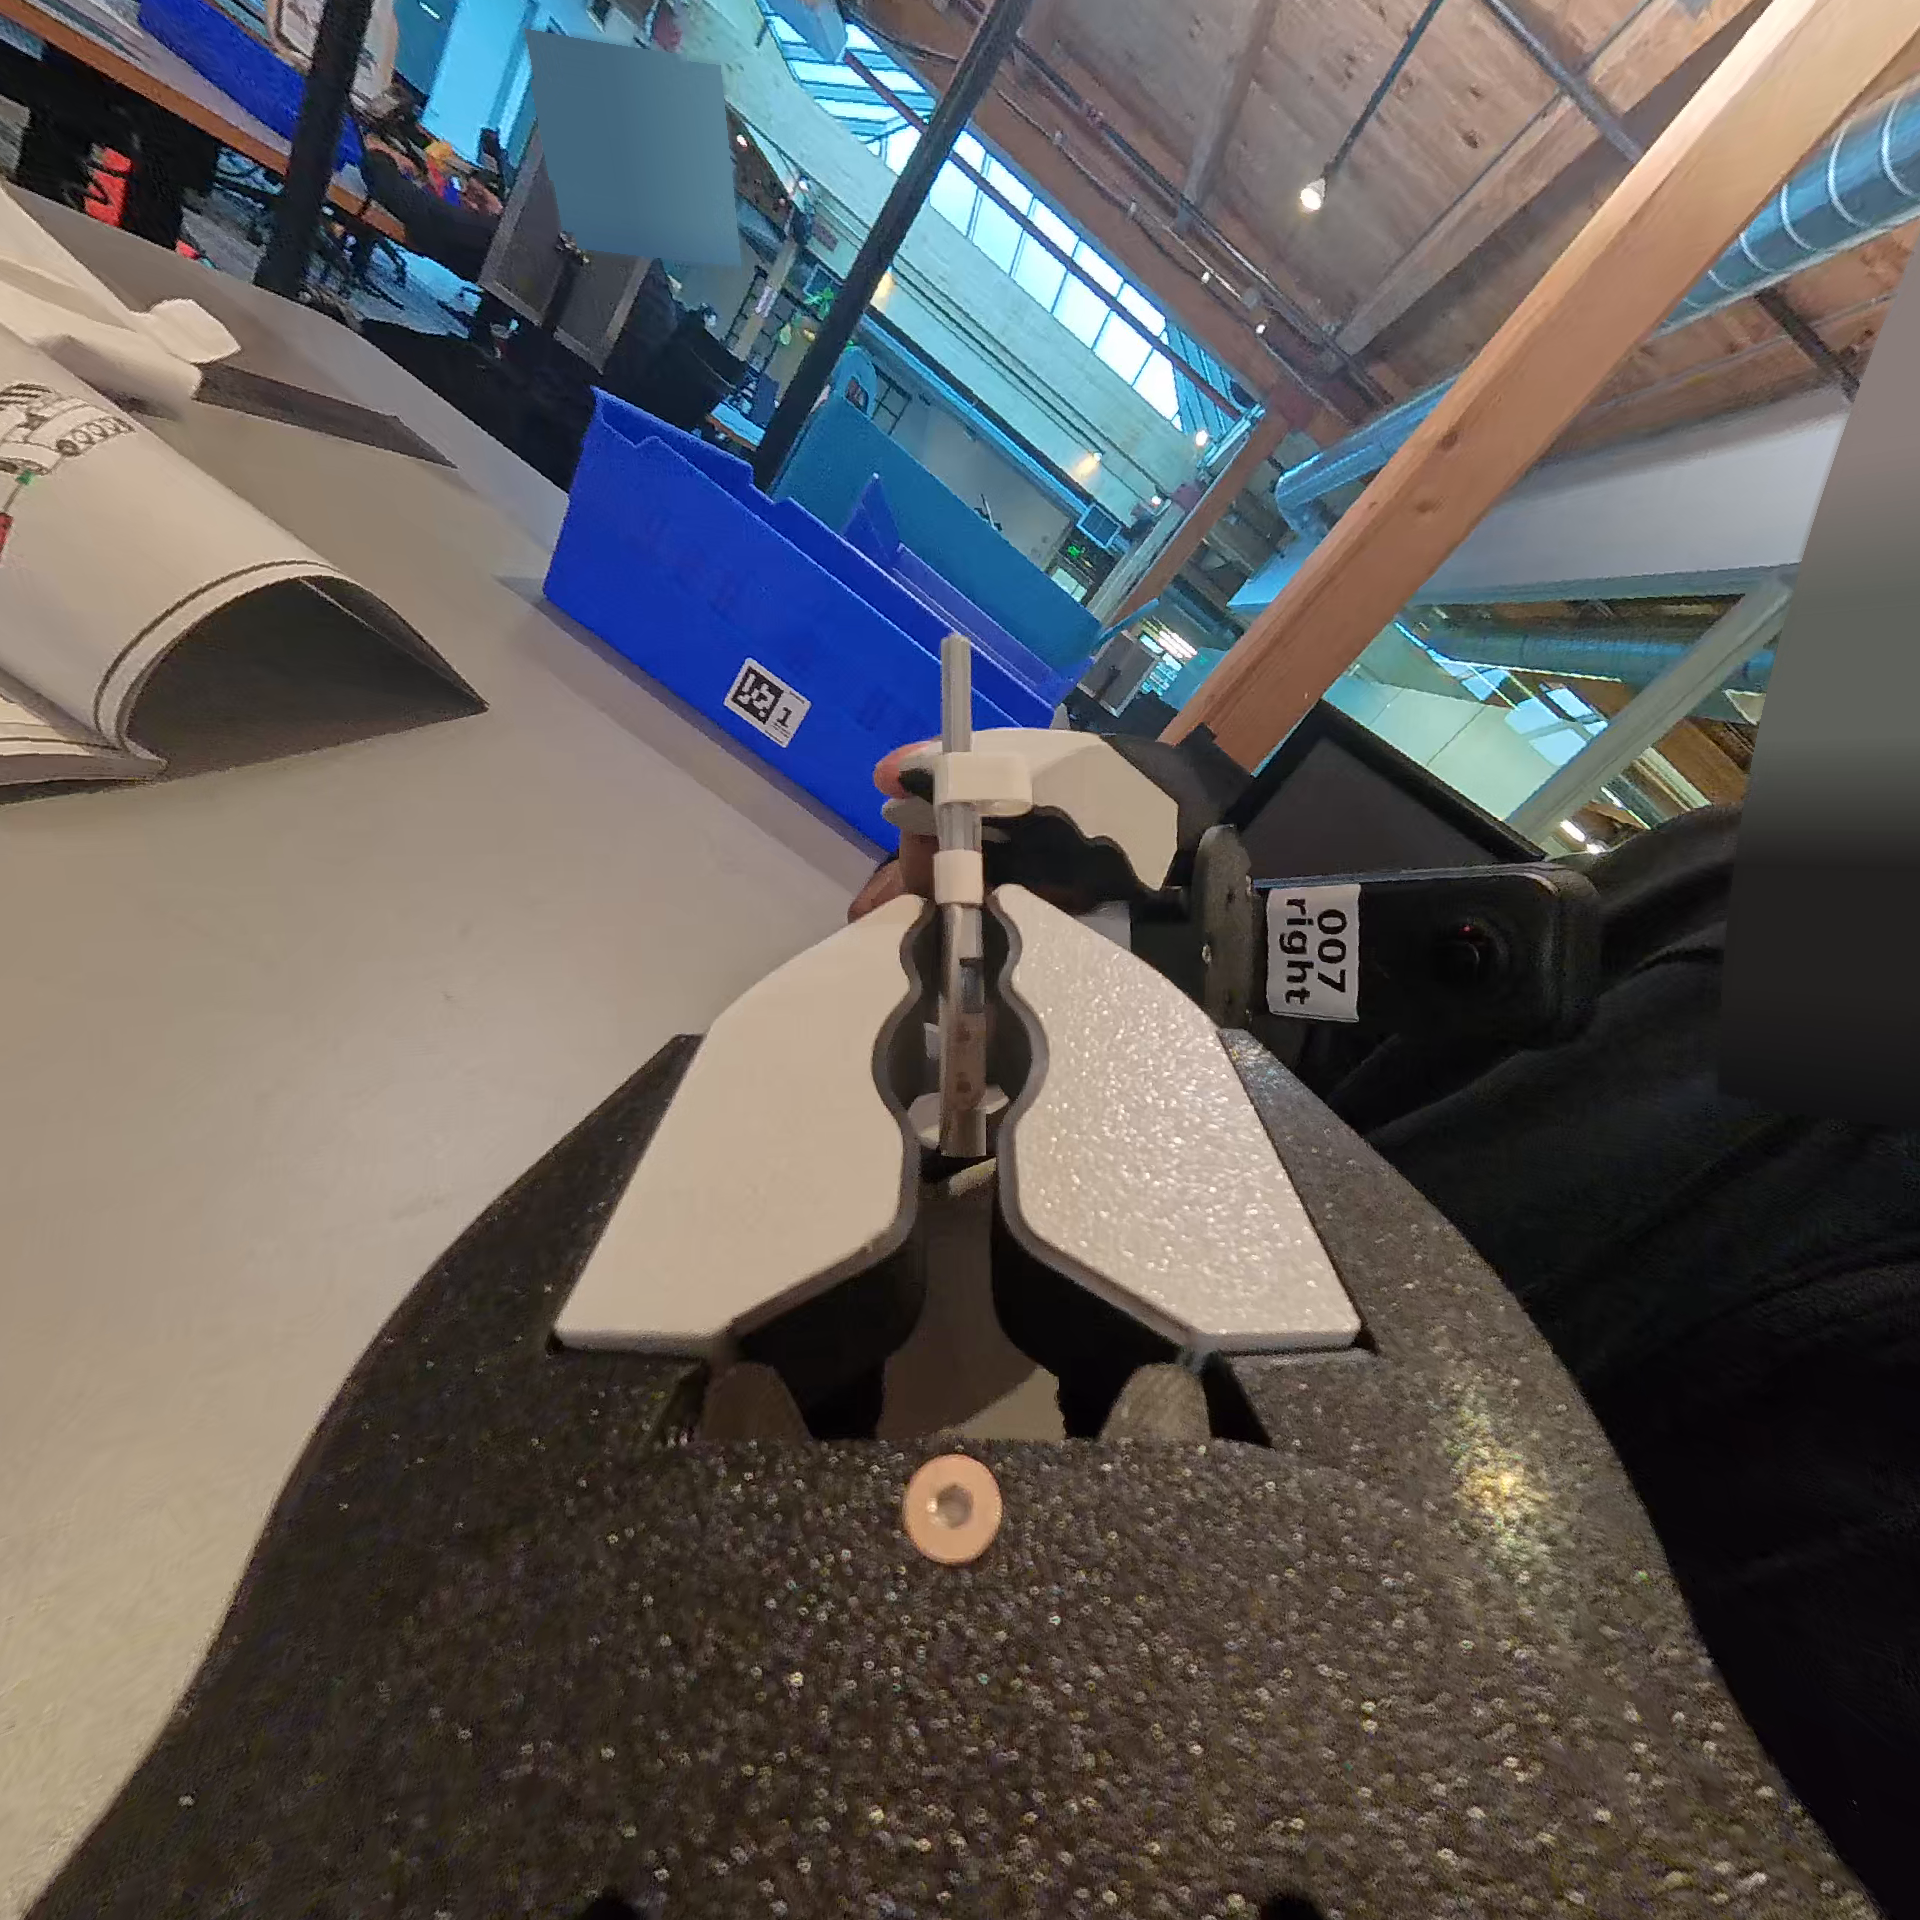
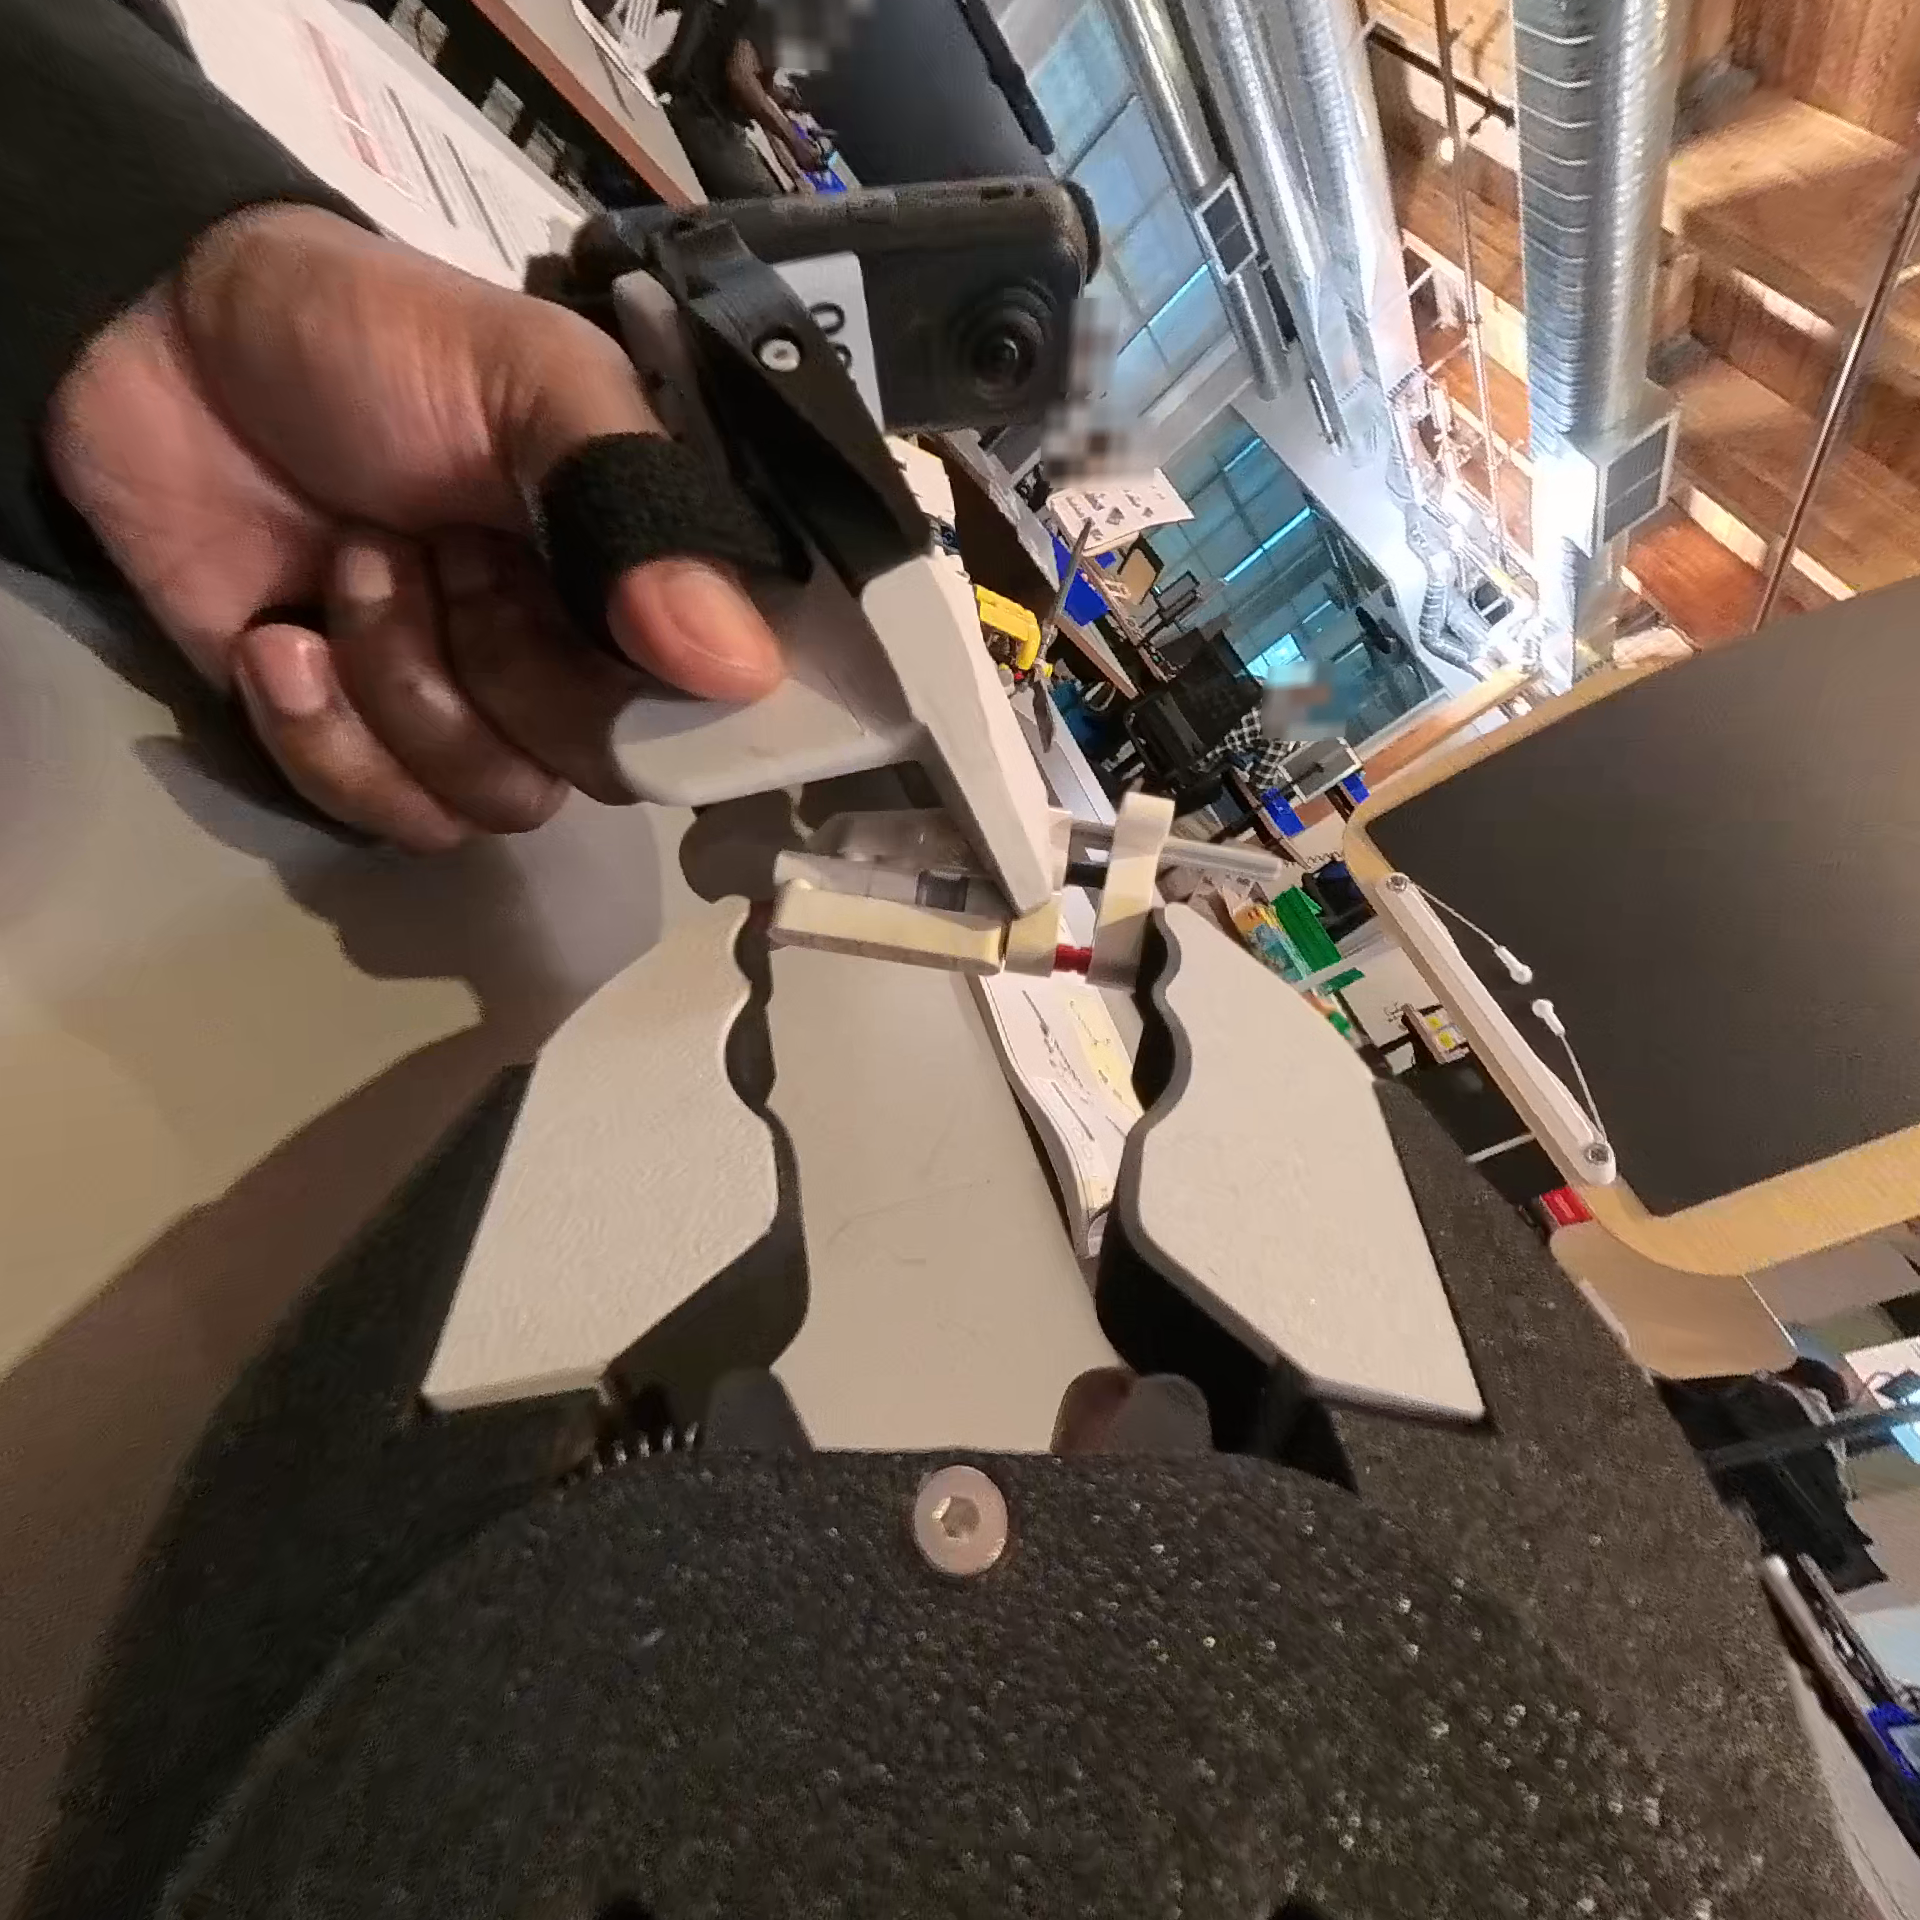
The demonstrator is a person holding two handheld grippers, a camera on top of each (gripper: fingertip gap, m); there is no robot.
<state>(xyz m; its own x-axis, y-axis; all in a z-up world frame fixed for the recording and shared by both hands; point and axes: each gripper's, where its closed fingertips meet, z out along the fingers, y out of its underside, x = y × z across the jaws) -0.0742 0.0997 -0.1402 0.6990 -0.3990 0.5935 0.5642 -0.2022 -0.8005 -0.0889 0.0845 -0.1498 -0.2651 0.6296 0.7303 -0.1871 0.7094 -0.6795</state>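
Note:
My left gripper (image 1: 956, 909) is shut on a small white and grey brick assembly (image 1: 956, 800) with a thin grey axle (image 1: 956, 686) sticking out past the fingertips. In the right wrist view a hand (image 2: 364, 499) holds that left gripper (image 2: 1023, 883), which clamps the assembly (image 2: 894, 930). The assembly has a white cross piece (image 2: 1127, 883), a red pin (image 2: 1070, 958) and the axle (image 2: 1216, 857). My right gripper (image 2: 956, 920) is open wide. The assembly lies between its fingertips, and its pads do not press on it. The right gripper also shows in the left wrist view (image 1: 1101, 790), just behind the assembly.
A blue bin (image 1: 707, 582) stands on the grey table (image 1: 312, 987) beyond the grippers. An open booklet (image 1: 135, 582) lies at the left and also shows below my right gripper (image 2: 1070, 1081). A black panel with a wooden rim (image 2: 1662, 935) is at the right. Both grippers' tips are close together, under 4 cm apart.

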